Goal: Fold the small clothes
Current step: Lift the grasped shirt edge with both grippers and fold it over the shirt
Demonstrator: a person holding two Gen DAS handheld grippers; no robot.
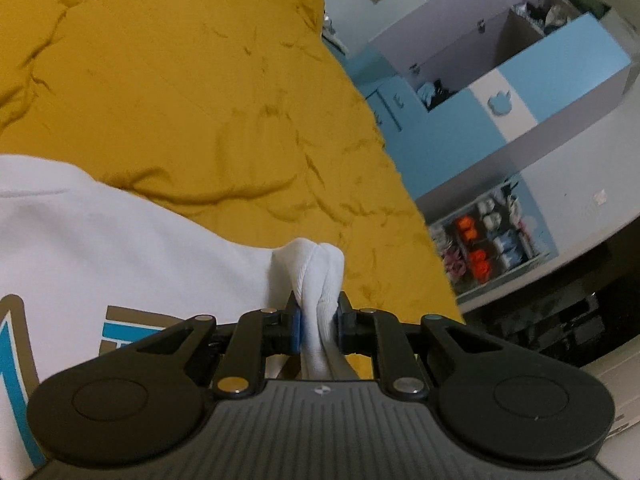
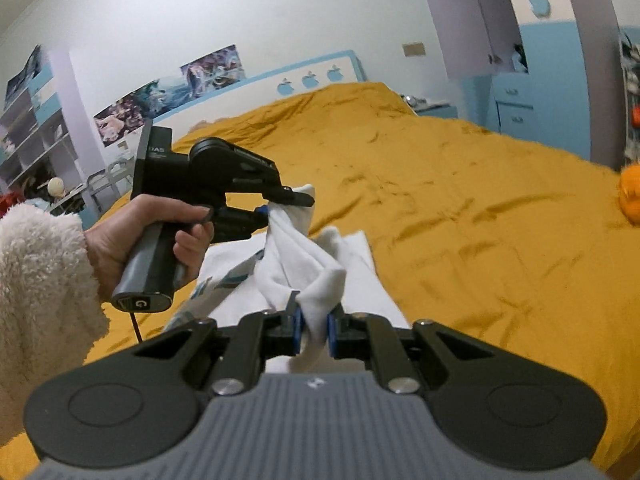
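Left gripper (image 2: 286, 204): jaws pinched on a bunched corner of the white shirt (image 2: 304, 264), raised off the bed (image 2: 460, 200). We see the person's hand (image 2: 156, 236) squeezing its grip. The shirt's lower part, with a blue-and-brown print, lies on the yellow cover; the top hangs between both tools. Right gripper (image 2: 314, 330): jaws clamped on another bunched edge, near the left one. We judge the fold barely begun: two corners lifted, nothing laid over or flattened yet. Creasing and smoothing are left. No other clothes lie on the bed in view.
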